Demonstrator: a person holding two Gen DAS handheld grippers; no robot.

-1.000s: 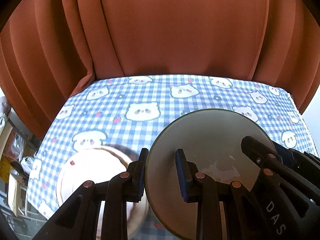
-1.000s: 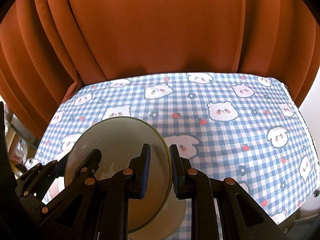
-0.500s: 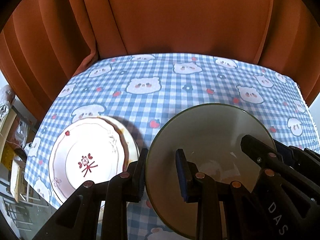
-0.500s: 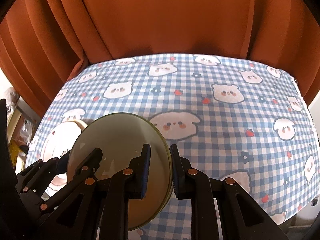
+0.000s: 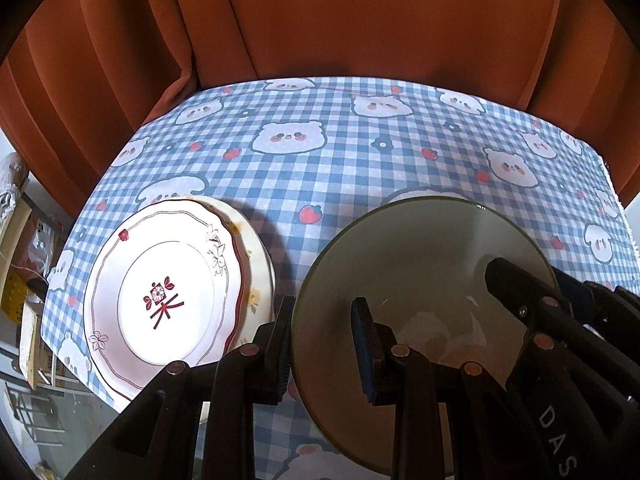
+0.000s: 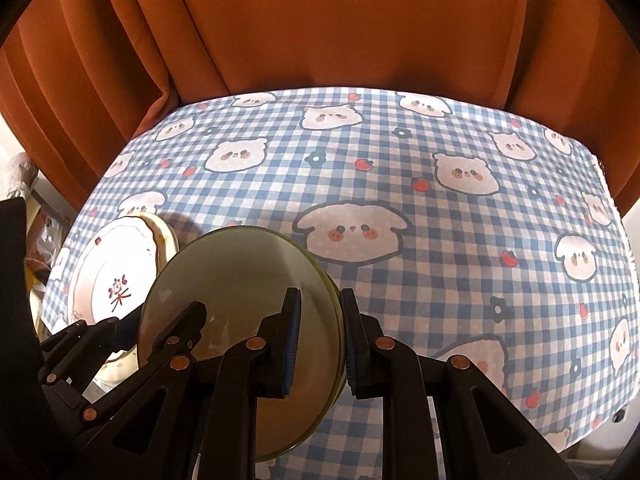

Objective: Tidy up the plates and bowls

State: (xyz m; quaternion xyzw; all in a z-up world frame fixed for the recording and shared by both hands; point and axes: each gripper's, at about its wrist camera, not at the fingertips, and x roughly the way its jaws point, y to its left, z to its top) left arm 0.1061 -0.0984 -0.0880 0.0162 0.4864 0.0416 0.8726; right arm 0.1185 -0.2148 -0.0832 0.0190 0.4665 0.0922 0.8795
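Left wrist view: the left gripper (image 5: pixel 322 344) is clamped on the near-left rim of a pale green bowl (image 5: pixel 408 276), one blue-padded finger outside the wall and the other inside. The bowl is tilted, its open mouth facing the camera. On the bowl's far side from this gripper, the right gripper (image 5: pixel 520 280) reaches in from the lower right and pinches the opposite rim; only its dark finger inside the bowl shows clearly here. Just to the left of the left gripper lies a white scalloped plate (image 5: pixel 168 292) with a red flower motif at its centre. It rests on a cream plate (image 5: pixel 258 268), whose edge shows along its right side. Both plates sit near the left edge of a blue checked tablecloth (image 5: pixel 352 184) printed with cartoon animals and strawberries. Beyond the cloth hangs an orange curtain (image 5: pixel 360 20).

Right wrist view: the right gripper (image 6: pixel 318 340) is closed on the bowl's (image 6: pixel 240 280) right rim, one finger inside, one outside. Across the bowl, to the left, the left gripper (image 6: pixel 160 320) grips the other side. Further left lies the scalloped plate (image 6: pixel 112 268). The tablecloth (image 6: pixel 440 240) spreads ahead and to the right, with the curtain (image 6: pixel 320 20) behind it.
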